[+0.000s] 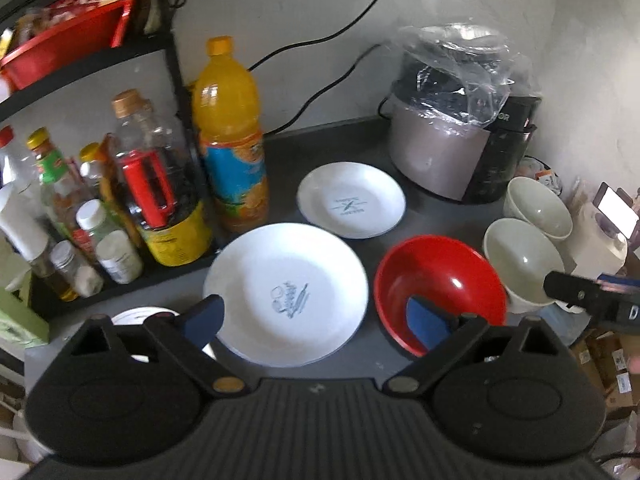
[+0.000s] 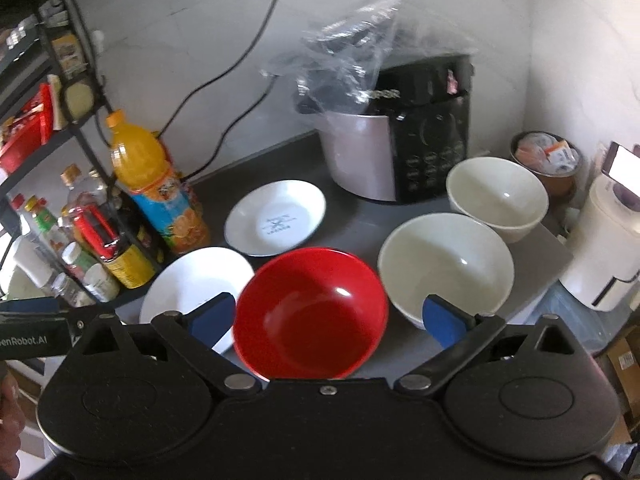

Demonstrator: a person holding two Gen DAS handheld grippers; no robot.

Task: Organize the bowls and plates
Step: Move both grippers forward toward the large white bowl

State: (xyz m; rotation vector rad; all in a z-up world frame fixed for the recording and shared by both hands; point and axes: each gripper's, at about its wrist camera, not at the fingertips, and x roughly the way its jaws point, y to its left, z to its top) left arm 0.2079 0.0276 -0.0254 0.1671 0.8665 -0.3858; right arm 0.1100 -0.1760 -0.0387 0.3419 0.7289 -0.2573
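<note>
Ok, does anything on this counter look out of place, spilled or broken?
Nothing spilled or visibly broken. The oddest thing is a crumpled clear plastic bag draped loosely over the cooker by the wall. The plates and bowls sit upright and empty, just spread out unstacked.

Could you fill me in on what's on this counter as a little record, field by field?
plates: large white plate, small white plate, both lying flat
bowls: red bowl, two cream bowls, all empty
stacking: none yet
left gripper: open, above the large plate
right gripper: open, above the red bowl
neighbours: orange juice bottle, cooker under plastic
</note>
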